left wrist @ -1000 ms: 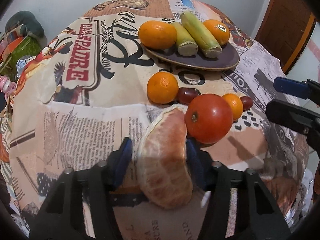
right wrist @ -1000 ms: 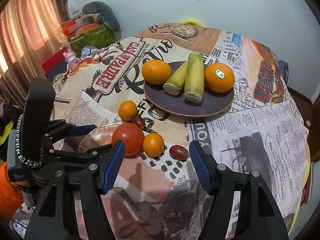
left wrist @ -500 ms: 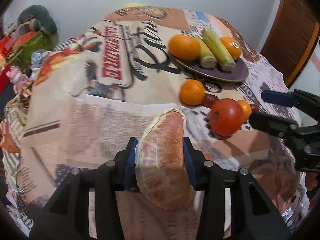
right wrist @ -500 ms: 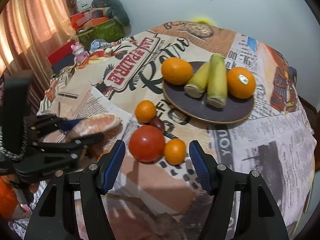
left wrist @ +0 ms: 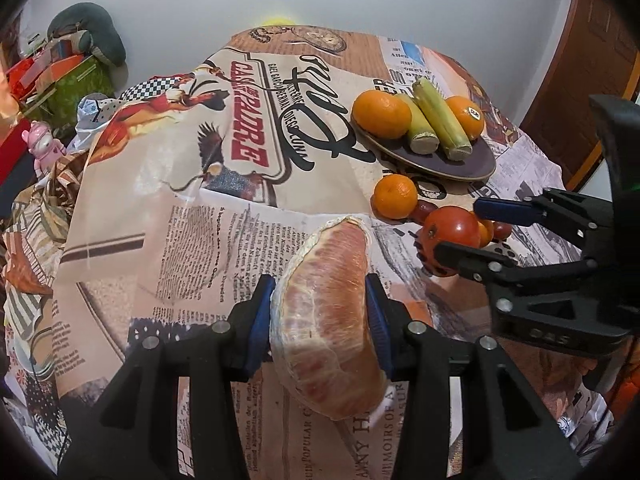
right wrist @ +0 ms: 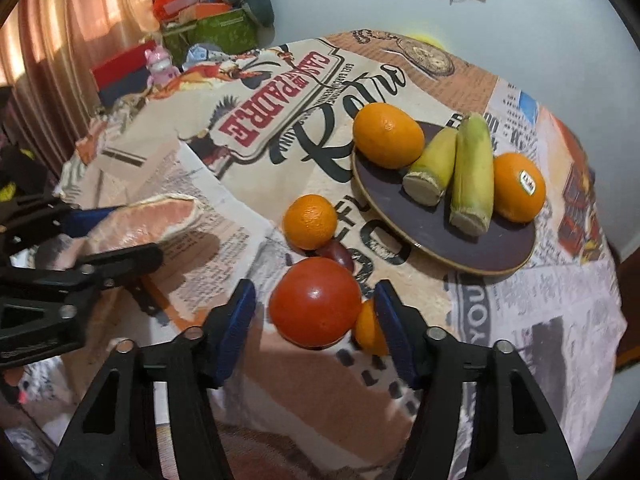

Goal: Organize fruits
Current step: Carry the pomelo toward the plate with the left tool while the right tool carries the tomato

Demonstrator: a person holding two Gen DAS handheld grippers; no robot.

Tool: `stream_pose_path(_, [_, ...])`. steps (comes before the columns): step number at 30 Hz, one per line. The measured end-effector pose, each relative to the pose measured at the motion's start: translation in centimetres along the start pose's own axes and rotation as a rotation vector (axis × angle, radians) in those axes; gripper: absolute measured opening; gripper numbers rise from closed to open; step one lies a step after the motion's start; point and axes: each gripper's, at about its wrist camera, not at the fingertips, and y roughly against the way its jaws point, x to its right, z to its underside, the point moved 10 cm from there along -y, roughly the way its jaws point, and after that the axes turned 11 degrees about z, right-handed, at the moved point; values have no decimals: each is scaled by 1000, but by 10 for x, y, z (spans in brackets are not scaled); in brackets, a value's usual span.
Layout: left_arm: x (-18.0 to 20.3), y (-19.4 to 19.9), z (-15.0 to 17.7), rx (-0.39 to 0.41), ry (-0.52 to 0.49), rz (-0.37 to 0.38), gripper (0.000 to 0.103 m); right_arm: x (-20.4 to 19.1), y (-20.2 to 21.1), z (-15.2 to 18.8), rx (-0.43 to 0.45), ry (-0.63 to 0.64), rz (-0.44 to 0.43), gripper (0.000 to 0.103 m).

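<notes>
Left wrist view: our left gripper (left wrist: 320, 312) squeezes the peeled grapefruit piece (left wrist: 328, 320), near the plate (left wrist: 476, 164). Our right gripper (right wrist: 316, 316) has just been closing around the tomato (right wrist: 316, 308), not touching. Small fruits wait beside the plate.

Your left tongs (left wrist: 320, 312) pinch a peeled citrus segment (left wrist: 326, 320) at lower centre of the frame, above the table (left wrist: 192, 240). At right, your right tongs (left wrist: 460, 232) straddle a tomato (left wrist: 450, 228), their jaws just closing. A plate (left wrist: 476, 164) with fruit sits upper right.
</notes>
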Motion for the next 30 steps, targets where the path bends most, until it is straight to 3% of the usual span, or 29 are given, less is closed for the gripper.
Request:
stream_pose_path(2, [2,1,-1,3,-2,3,44,1,-1,-1,2,10,-2,41])
stream_pose_path(10, [14,7,-10,23,-16,12,44,2,9,2,3,-39,-69,40])
stream_pose_path(16, [26,13,-23,54,-31,23,44,19,29,-6,57,-107,-84,40])
stream_pose_path(30, [62,14,-69,126,-75,64,44,107,57,-19,152,-277,-2,40])
